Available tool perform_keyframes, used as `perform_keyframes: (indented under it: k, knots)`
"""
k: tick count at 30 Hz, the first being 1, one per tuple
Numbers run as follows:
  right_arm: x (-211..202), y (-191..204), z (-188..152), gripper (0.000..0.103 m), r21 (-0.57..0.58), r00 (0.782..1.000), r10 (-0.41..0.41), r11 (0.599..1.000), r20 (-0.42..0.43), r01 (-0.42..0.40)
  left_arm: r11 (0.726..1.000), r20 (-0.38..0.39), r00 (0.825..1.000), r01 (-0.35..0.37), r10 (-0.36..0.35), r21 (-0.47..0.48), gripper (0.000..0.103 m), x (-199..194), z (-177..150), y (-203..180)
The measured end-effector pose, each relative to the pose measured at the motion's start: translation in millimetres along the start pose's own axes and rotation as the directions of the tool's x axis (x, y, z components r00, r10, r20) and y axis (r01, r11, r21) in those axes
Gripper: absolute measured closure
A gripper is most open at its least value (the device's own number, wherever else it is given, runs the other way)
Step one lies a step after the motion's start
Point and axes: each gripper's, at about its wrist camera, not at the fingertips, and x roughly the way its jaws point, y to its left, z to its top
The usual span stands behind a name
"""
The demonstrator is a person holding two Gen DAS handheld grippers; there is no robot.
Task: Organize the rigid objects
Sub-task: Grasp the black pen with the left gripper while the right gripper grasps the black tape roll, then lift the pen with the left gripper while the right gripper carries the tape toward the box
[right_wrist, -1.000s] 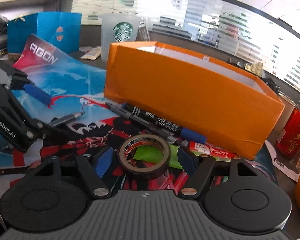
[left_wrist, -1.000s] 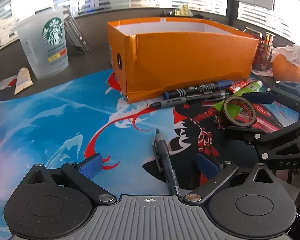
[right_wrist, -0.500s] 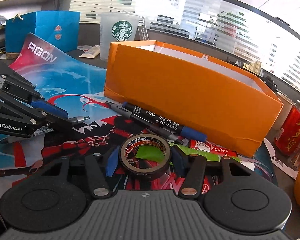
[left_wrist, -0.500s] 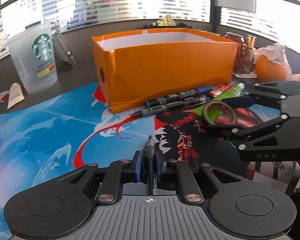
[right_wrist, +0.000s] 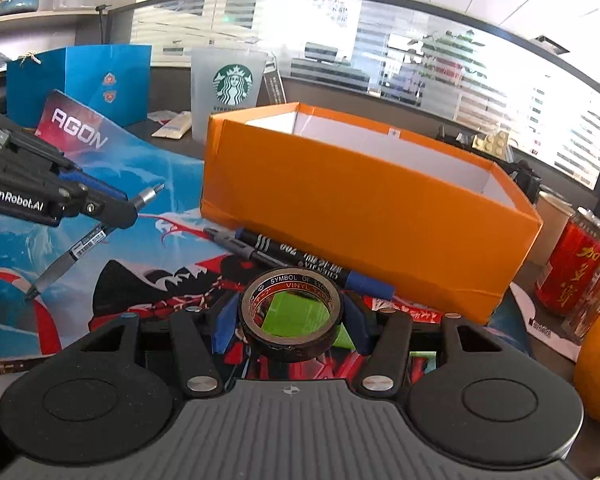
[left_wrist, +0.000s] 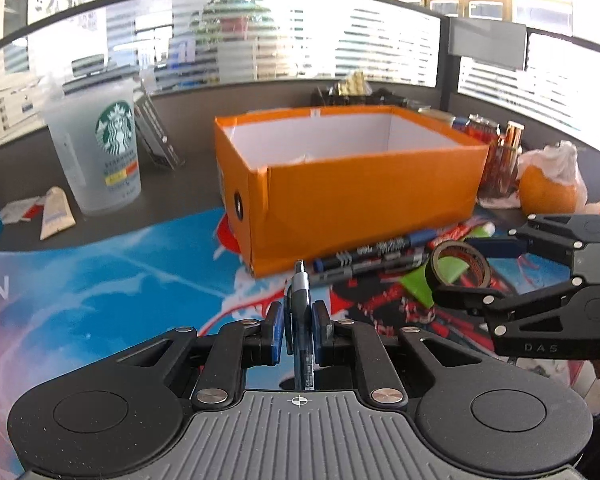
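Office desk (left_wrist: 172, 200), printed mat (left_wrist: 120, 280), orange box (left_wrist: 360, 192) mid, glass partition behind

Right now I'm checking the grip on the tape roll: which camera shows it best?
The right wrist view: the tape roll sits close and centred, both blue pads of the right hand-held gripper against its sides. The left wrist view shows the roll smaller and side-on, so pad contact is harder to judge.

Left gripper (left_wrist: 298, 322): blue pads clamped on a pen (left_wrist: 301, 312) — tip aimed at the orange box (left_wrist: 364, 196)
Right gripper (left_wrist: 466, 266): right of the box, pads closed around a tape roll (left_wrist: 458, 268)
Markers (left_wrist: 374, 256): lying along the box's near wall
Starbucks cup (left_wrist: 100, 148): upright — left of the box
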Motion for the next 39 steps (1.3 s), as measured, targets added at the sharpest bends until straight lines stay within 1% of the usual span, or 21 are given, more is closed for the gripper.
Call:
perform_keyframes:
  k: [5, 6, 16, 23, 31, 39]
  knots:
    - [-7.1, -1.1, 5.7, 0.051, 0.000, 0.999, -0.015, 1.000, 0.028, 0.015, 1.000, 0.047, 0.999, 0.000, 0.000, 0.003, 0.091, -11.0, 11.6, -0.6]
    - [-8.5, -1.2, 7.0, 0.051, -0.002, 0.999, -0.017, 1.000, 0.033, 0.017, 1.000, 0.055, 0.998, 0.001, -0.002, 0.003, 0.095, -13.1, 13.9, -0.9]
    - [-20.9, 1.2, 19.7, 0.051, -0.017, 0.996, -0.029, 0.999, 0.081, 0.031, 1.000, 0.120, 0.993, 0.008, -0.008, -0.001, 0.095, -30.6, 29.0, -1.2]
    - [-28.1, 0.8, 29.2, 0.051, -0.029, 0.993, -0.043, 0.998, 0.112, 0.046, 1.000, 0.178, 0.984, 0.007, -0.010, 0.020, 0.095, -45.6, 43.0, -4.4]
    - [-34.8, -2.4, 40.1, 0.051, -0.038, 0.988, -0.063, 0.997, 0.140, 0.069, 0.999, 0.227, 0.974, 0.011, -0.018, 0.036, 0.095, -56.3, 62.2, -8.5]
    - [-37.4, -7.9, 52.9, 0.051, -0.047, 0.984, -0.079, 0.995, 0.160, 0.087, 0.998, 0.262, 0.964, 0.023, -0.037, 0.058, 0.095, -57.3, 83.1, -12.5]
